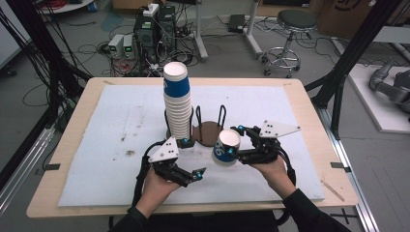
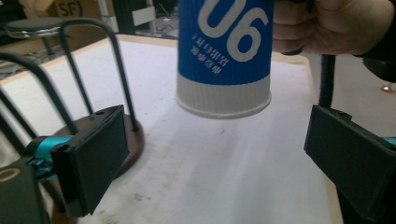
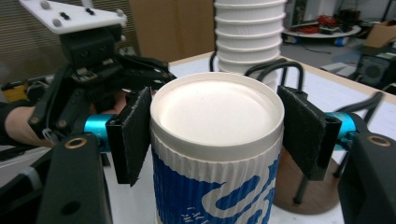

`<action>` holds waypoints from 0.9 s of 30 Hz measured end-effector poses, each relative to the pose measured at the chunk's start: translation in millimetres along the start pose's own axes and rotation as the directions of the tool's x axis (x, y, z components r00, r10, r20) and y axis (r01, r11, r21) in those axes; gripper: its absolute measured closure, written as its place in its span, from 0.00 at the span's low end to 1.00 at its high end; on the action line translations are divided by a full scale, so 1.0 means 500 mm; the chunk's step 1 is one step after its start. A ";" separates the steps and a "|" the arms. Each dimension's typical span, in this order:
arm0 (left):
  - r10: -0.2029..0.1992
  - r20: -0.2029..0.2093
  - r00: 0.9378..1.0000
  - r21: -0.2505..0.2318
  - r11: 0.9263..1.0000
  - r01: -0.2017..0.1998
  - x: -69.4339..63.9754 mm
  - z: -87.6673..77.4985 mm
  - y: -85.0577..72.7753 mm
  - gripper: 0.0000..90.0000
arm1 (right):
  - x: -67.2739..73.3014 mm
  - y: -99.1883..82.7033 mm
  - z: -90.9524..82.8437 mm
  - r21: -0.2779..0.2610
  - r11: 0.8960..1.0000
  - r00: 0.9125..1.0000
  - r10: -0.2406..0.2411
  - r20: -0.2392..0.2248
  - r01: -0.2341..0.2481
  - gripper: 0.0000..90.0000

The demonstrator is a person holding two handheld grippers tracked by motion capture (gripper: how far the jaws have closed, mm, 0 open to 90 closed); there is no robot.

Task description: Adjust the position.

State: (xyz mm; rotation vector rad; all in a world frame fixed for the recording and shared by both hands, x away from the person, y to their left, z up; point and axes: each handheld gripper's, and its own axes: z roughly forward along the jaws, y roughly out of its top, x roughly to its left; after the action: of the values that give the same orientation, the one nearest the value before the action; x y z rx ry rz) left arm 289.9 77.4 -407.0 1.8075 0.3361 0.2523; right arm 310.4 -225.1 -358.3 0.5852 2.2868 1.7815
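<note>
Your right gripper [image 1: 240,145] is clamped on a single blue-and-white paper cup [image 1: 226,148], both pads pressed flat against its ribbed wall near the closed base. You carry it tipped on its side, lifted off the white mat [image 1: 96,164], just at the 4 o'clock edge of the round brown holder base [image 1: 209,133]. That tilt likely keeps the cup's mouth free for seating on the tall stack of cups [image 1: 177,104], which stands between the black wire hoops [image 1: 221,118] at about 10 o'clock from the held cup. Your left gripper [image 1: 199,173] sits at 8 o'clock from the cup, jaws spread wide and holding nothing. From its own view the cup [image 2: 224,60] hangs ahead between the jaws, untouched, probably so you can steady it.
</note>
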 end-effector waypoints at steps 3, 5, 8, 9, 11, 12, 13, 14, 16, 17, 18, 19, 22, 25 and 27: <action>-0.005 0.021 1.000 0.005 1.000 0.005 -0.006 0.013 -0.001 0.07 | 0.006 0.000 0.006 0.003 1.000 1.000 -0.010 -0.019 0.010 0.34; -0.019 0.038 0.999 -0.001 1.000 0.019 -0.007 0.019 -0.002 0.07 | 0.010 -0.001 0.011 0.005 1.000 0.999 -0.016 -0.034 0.016 0.34; -0.040 0.066 0.997 -0.008 0.999 0.040 -0.009 0.030 -0.004 0.07 | 0.018 -0.004 0.017 0.013 1.000 0.998 -0.024 -0.060 0.025 0.34; -0.039 0.069 0.997 -0.006 0.999 0.040 -0.010 0.032 -0.004 0.07 | 0.020 -0.005 0.020 0.014 0.999 0.997 -0.030 -0.068 0.031 0.34; -0.039 0.083 0.996 -0.002 0.999 0.039 -0.012 0.039 -0.005 0.07 | 0.025 -0.006 0.023 0.016 0.999 0.996 -0.035 -0.085 0.037 0.34; -0.041 0.091 0.995 -0.001 0.999 0.041 -0.013 0.043 -0.005 0.07 | 0.027 -0.007 0.025 0.015 0.999 0.995 -0.041 -0.091 0.043 0.34; -0.040 0.096 0.995 0.000 0.999 0.040 -0.014 0.046 -0.005 0.07 | 0.029 -0.007 0.027 0.015 0.999 0.994 -0.042 -0.098 0.044 0.34; -0.038 0.102 0.994 -0.001 0.999 0.038 -0.015 0.049 -0.005 0.07 | 0.032 -0.008 0.028 0.016 0.999 0.994 -0.042 -0.105 0.044 0.34; -0.040 0.106 0.994 0.003 0.999 0.040 -0.016 0.054 -0.006 0.07 | 0.035 -0.010 0.032 0.020 0.999 0.992 -0.041 -0.119 0.044 0.34; -0.039 0.111 0.993 0.004 0.999 0.039 -0.016 0.057 -0.006 0.07 | 0.037 -0.011 0.034 0.021 0.999 0.991 -0.040 -0.128 0.043 0.34; -0.041 0.119 0.992 0.006 0.999 0.041 -0.016 0.061 -0.007 0.07 | 0.038 -0.012 0.036 0.019 0.999 0.990 -0.042 -0.135 0.044 0.34; -0.042 0.123 0.992 0.011 0.999 0.041 -0.016 0.063 -0.007 0.07 | 0.040 -0.013 0.038 0.020 0.999 0.989 -0.036 -0.146 0.040 0.34; -0.045 0.136 0.990 0.021 0.999 0.042 -0.015 0.069 -0.009 0.07 | 0.044 -0.015 0.042 0.023 0.999 0.986 -0.035 -0.161 0.039 0.34; -0.049 0.144 0.988 0.025 0.999 0.046 -0.013 0.072 -0.011 0.07 | 0.047 -0.015 0.045 0.023 0.999 0.984 -0.033 -0.173 0.037 0.34; -0.048 0.145 0.988 0.036 0.998 0.043 -0.012 0.074 -0.012 0.07 | 0.049 -0.016 0.046 0.025 0.999 0.983 -0.027 -0.181 0.032 0.34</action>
State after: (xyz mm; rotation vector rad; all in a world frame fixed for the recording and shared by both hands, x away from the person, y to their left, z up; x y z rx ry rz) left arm 296.3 43.3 -422.1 1.8371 0.2790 0.0825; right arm 295.5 -196.0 -369.6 0.4064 2.4270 1.8627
